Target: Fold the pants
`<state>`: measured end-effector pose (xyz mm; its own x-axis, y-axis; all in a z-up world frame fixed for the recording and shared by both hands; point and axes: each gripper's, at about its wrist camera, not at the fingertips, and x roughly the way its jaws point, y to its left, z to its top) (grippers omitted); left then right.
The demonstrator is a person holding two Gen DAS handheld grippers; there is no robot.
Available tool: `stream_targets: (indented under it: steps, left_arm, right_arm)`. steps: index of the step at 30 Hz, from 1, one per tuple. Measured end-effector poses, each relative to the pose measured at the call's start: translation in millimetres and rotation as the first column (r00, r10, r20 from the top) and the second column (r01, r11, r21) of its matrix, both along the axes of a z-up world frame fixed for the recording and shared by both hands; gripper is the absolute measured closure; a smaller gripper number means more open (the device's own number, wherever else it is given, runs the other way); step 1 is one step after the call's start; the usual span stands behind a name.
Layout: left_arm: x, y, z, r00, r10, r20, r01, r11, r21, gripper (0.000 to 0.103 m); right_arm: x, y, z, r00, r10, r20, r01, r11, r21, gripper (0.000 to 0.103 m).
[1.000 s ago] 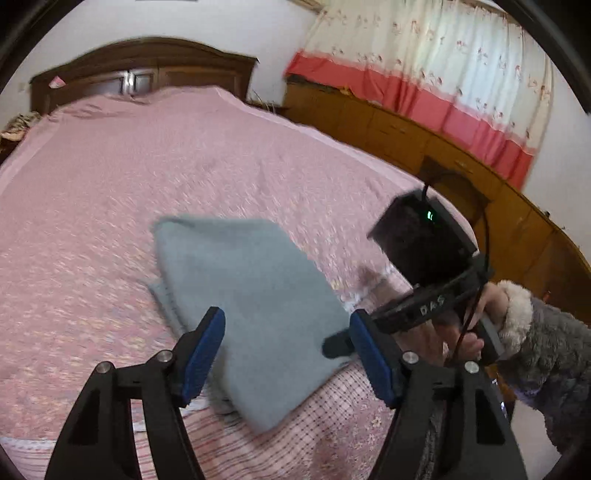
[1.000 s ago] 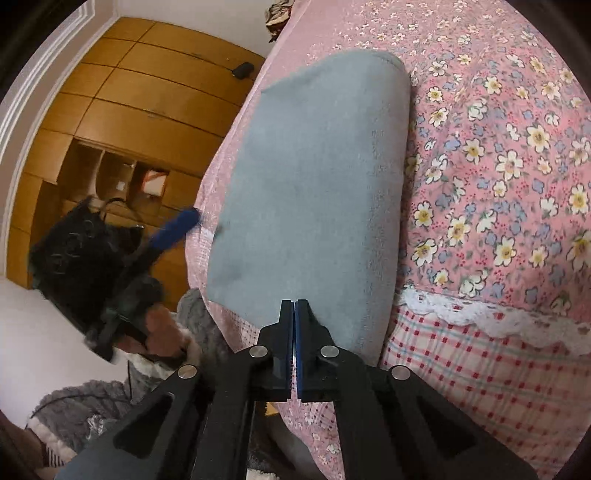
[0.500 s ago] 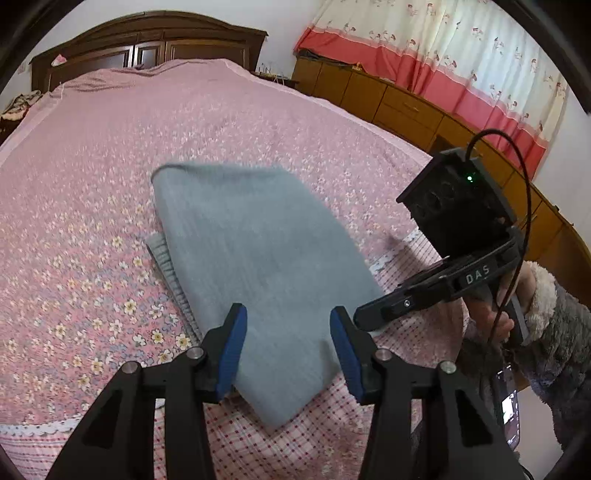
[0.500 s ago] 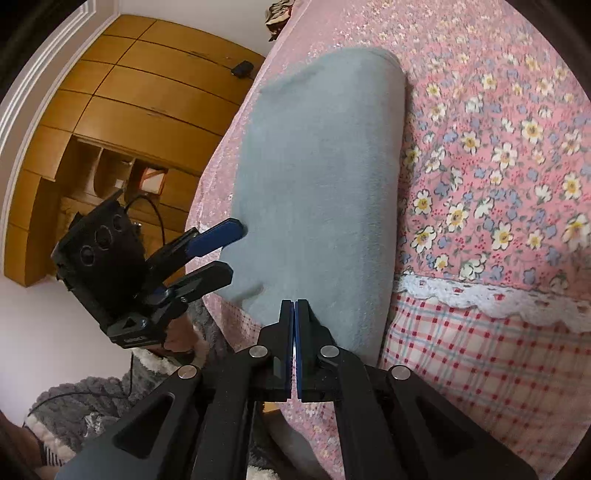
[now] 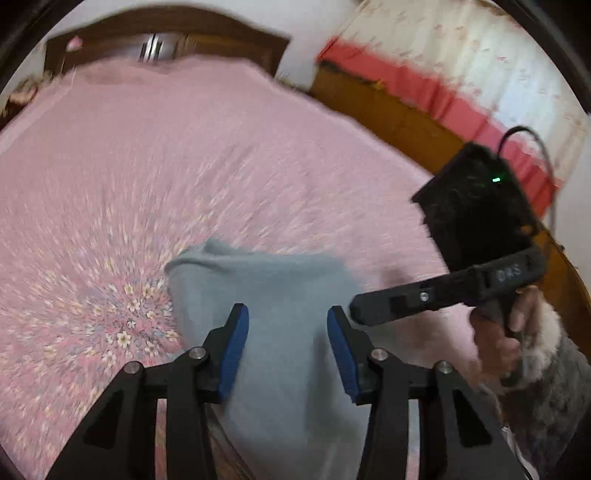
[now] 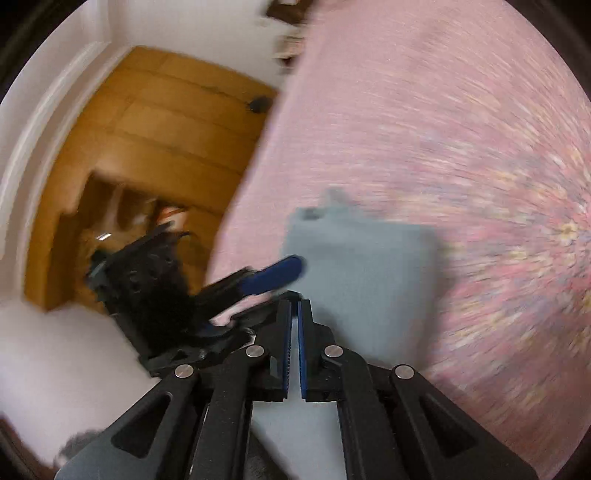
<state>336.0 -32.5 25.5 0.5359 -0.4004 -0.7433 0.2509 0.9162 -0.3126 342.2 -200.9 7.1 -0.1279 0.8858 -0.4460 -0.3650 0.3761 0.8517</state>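
The grey-blue pants lie folded into a compact rectangle on the pink floral bedspread, near its front edge; both views are motion-blurred. My left gripper is open, its blue pads hovering over the near part of the pants and holding nothing. My right gripper is almost shut with a thin slit between its pads, empty, above the near edge of the pants. The right gripper also shows at the right of the left wrist view. The left gripper's blue pad shows in the right wrist view.
A dark wooden headboard stands at the far end of the bed. Wooden cabinets and a red-and-cream curtain run along the right. A wooden wardrobe with open shelves stands beyond the bed's left side.
Both grippers have swung upward and back from the pants, blurring the views. The left jaws have opened wider. The right jaws have parted to a thin slit.
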Motion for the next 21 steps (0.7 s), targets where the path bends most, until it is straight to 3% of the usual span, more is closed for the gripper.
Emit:
stream_targets:
  steps: [1, 2, 4, 5, 7, 9, 11, 13, 15, 17, 19, 21]
  left_arm:
    - [5, -1, -8, 1.000, 0.002, -0.017, -0.002, 1.000, 0.005, 0.069]
    - [7, 1, -14, 1.000, -0.004, -0.023, 0.004, 1.000, 0.010, 0.073]
    - [-3, 4, -6, 1.000, -0.006, 0.012, 0.006, 1.000, 0.008, 0.071]
    - [-12, 6, 1, 0.999, -0.004, 0.037, 0.003, 1.000, 0.012, 0.067]
    - [-29, 7, 14, 0.997, -0.005, 0.080, 0.003, 1.000, 0.023, 0.042]
    - [-51, 5, 26, 0.992, 0.002, 0.127, -0.008, 0.999, 0.042, 0.030]
    - [-67, 6, 34, 0.989, 0.001, 0.149, -0.009, 0.998, 0.059, 0.028]
    - [-83, 8, 40, 0.986, 0.014, 0.165, -0.025, 0.997, 0.068, 0.021]
    - [-101, 8, 50, 0.982, 0.035, 0.186, -0.050, 0.996, 0.077, 0.020]
    - [-119, 0, 63, 0.973, 0.045, 0.227, -0.069, 0.993, 0.097, 0.018]
    - [-136, -5, 72, 0.958, 0.047, 0.282, -0.084, 0.989, 0.122, 0.006]
    - [-162, -3, 77, 0.935, 0.060, 0.348, -0.113, 0.985, 0.134, 0.000]
  right_arm:
    - [6, -5, -16, 0.997, -0.027, -0.073, 0.023, 0.998, -0.052, 0.102]
    - [6, -12, -19, 0.994, -0.028, -0.104, 0.024, 0.999, -0.044, 0.102]
    - [-2, -26, -5, 0.998, -0.039, -0.045, 0.036, 0.997, -0.066, 0.101]
    - [-11, -37, 12, 0.999, -0.035, 0.021, 0.037, 0.994, -0.103, 0.099]
    - [-23, -51, 33, 0.995, -0.041, 0.086, 0.053, 0.989, -0.136, 0.093]
    - [-41, -65, 56, 0.977, -0.077, 0.200, 0.119, 0.971, -0.209, 0.086]
    - [-72, -73, 85, 0.915, -0.099, 0.390, 0.223, 0.931, -0.289, 0.084]
    - [-96, -76, 101, 0.869, -0.097, 0.485, 0.268, 0.917, -0.296, 0.080]
    - [-131, -79, 113, 0.816, -0.118, 0.566, 0.328, 0.901, -0.285, 0.065]
    - [-157, -74, 121, 0.773, -0.136, 0.619, 0.379, 0.883, -0.278, 0.035]
    - [-193, -71, 129, 0.705, -0.180, 0.686, 0.462, 0.850, -0.252, 0.011]
    - [-227, -67, 133, 0.622, -0.257, 0.740, 0.542, 0.823, -0.170, 0.008]
